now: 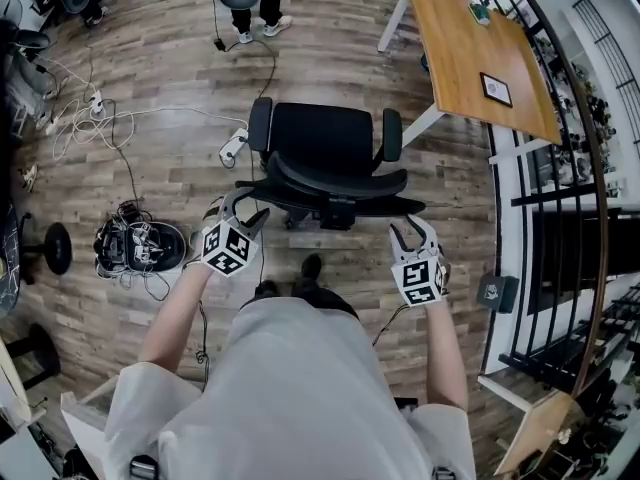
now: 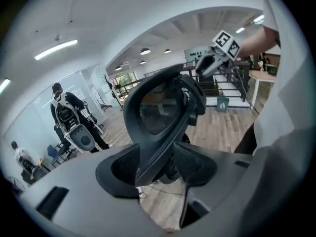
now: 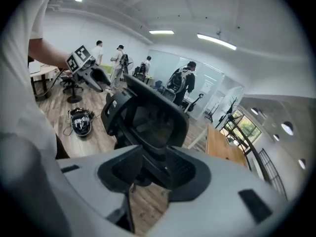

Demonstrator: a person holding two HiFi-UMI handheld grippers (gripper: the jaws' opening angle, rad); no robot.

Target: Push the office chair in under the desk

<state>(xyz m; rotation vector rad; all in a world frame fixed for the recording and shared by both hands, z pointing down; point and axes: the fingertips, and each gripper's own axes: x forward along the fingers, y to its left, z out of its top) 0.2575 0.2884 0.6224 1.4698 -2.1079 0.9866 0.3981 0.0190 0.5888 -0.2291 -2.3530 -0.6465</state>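
The black office chair (image 1: 322, 136) stands on the wood floor with its back toward me, and its curved backrest (image 1: 340, 190) is just ahead of both grippers. The wooden desk (image 1: 470, 53) lies beyond it at the upper right, apart from the chair. My left gripper (image 1: 243, 206) is open at the backrest's left end. My right gripper (image 1: 411, 230) is open at its right end. In the left gripper view the backrest frame (image 2: 163, 112) runs down between the spread jaws of the left gripper (image 2: 158, 169). In the right gripper view the backrest (image 3: 153, 122) likewise sits between the jaws of the right gripper (image 3: 148, 169). Whether any pad touches it I cannot tell.
A tangle of cables and gear (image 1: 145, 243) lies on the floor at the left, and a white power strip (image 1: 232, 148) lies by the chair's base. A person (image 1: 255, 8) stands beyond the chair. A black railing (image 1: 560, 218) runs down the right side, with a small grey bin (image 1: 497, 290) beside it.
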